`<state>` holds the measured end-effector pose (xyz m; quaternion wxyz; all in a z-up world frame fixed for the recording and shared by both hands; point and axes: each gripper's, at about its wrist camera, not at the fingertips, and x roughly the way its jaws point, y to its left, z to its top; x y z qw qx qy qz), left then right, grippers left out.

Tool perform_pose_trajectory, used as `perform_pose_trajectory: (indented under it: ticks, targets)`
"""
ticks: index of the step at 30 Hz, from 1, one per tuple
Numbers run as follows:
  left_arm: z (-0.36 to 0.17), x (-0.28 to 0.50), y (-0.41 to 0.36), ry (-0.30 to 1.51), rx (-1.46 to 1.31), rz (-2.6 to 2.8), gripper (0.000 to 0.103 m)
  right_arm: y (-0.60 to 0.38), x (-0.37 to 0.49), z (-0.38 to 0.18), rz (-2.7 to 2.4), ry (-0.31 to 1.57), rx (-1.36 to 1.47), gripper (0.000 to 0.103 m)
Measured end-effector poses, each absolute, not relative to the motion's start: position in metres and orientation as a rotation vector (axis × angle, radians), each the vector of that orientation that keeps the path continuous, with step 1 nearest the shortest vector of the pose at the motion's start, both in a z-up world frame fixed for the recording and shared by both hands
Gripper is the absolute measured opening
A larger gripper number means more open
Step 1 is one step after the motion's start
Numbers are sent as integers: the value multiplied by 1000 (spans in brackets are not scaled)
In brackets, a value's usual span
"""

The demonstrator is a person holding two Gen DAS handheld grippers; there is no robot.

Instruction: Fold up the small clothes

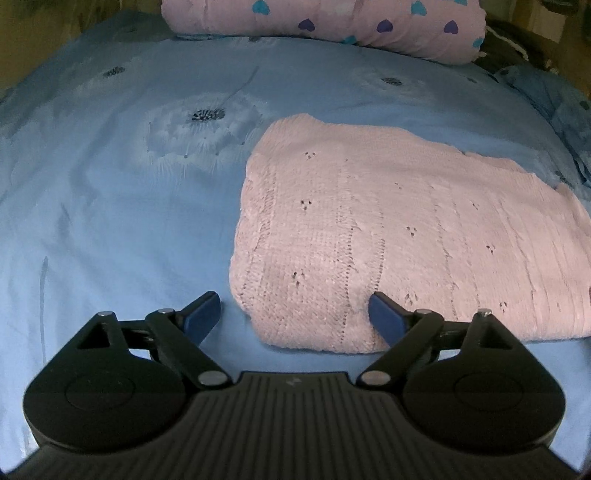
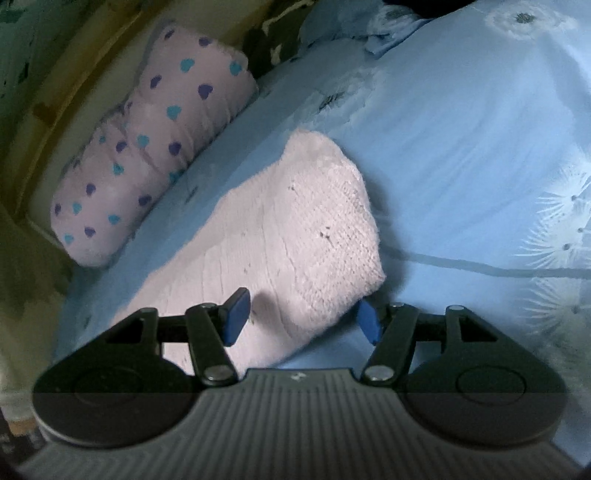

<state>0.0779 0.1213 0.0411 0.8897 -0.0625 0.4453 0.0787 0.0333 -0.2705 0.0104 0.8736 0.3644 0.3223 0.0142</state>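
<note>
A pink knitted garment [image 1: 388, 236] lies folded flat on the blue bedsheet [image 1: 110, 203]. My left gripper [image 1: 295, 314] is open, its jaws wide apart, straddling the garment's near left corner; the right blue pad [image 1: 386, 317] rests on the knit. In the right wrist view the same garment [image 2: 295, 229] lies ahead. My right gripper [image 2: 303, 317] is open over the garment's near corner, its left pad [image 2: 236, 317] above the knit, its right pad beside the edge.
A pink pillow with blue and purple hearts [image 1: 332, 22] lies along the far edge of the bed; it also shows in the right wrist view [image 2: 147, 155]. The blue sheet [image 2: 480, 147] has dandelion prints. Rumpled blue fabric sits at the far right [image 1: 554, 92].
</note>
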Motion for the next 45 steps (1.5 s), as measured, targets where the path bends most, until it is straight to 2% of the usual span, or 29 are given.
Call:
perform_pose_trajectory:
  ticks: [20, 36, 43, 45]
  targets:
    - [38, 80, 122, 928, -140, 171, 93, -281, 49, -8, -6, 536, 1023, 64]
    - [37, 80, 121, 921, -139, 176, 93, -268, 52, -8, 41, 542, 842, 64]
    - [40, 78, 121, 909, -138, 181, 93, -280, 54, -10, 49, 530, 964, 66]
    - [42, 77, 120, 906, -138, 179, 93, -278, 54, -10, 34, 512, 983, 62]
